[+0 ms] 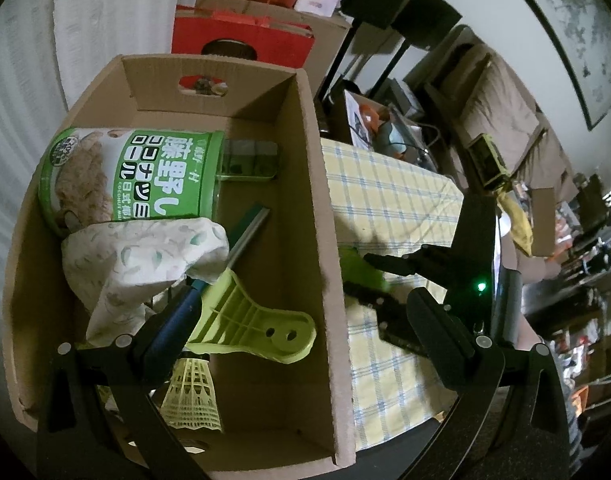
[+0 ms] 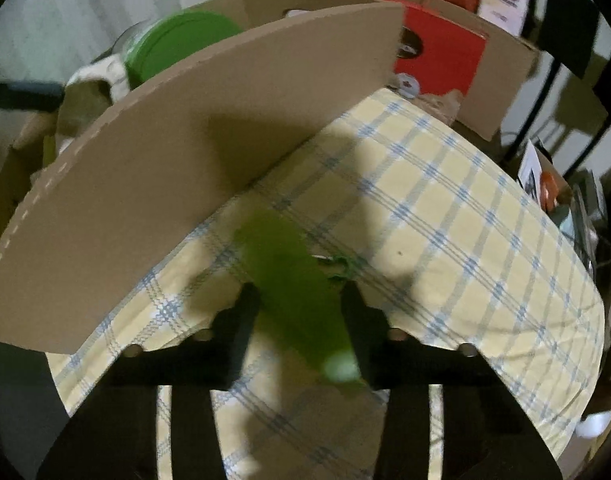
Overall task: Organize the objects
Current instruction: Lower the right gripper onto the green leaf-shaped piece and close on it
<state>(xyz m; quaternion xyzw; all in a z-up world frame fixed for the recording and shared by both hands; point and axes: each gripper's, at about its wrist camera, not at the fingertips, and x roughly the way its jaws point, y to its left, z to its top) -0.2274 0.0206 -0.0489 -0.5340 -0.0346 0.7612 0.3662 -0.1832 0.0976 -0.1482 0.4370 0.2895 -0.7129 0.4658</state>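
Note:
A blurred green object (image 2: 293, 280) lies on the checked tablecloth (image 2: 445, 208), just beside the cardboard box (image 2: 145, 184). My right gripper (image 2: 301, 300) is shut on it, one finger pressed against each side. The left wrist view shows the same right gripper (image 1: 359, 274) with the green object (image 1: 361, 266) at the box's outer wall. My left gripper (image 1: 297, 316) hangs open and wide. One of its fingers (image 1: 161, 332) is inside the box and the other is over the cloth, so the box wall (image 1: 325, 208) runs between them.
In the box lie a green can (image 1: 137, 176), a leaf-print cloth (image 1: 145, 260), a lime plastic piece (image 1: 257, 324), a yellow shuttlecock (image 1: 193, 396), a metal rod (image 1: 249, 232) and a flat green tin (image 1: 249, 160). Red boxes (image 1: 241, 40) stand behind. Cluttered shelves (image 1: 565, 240) stand to the right.

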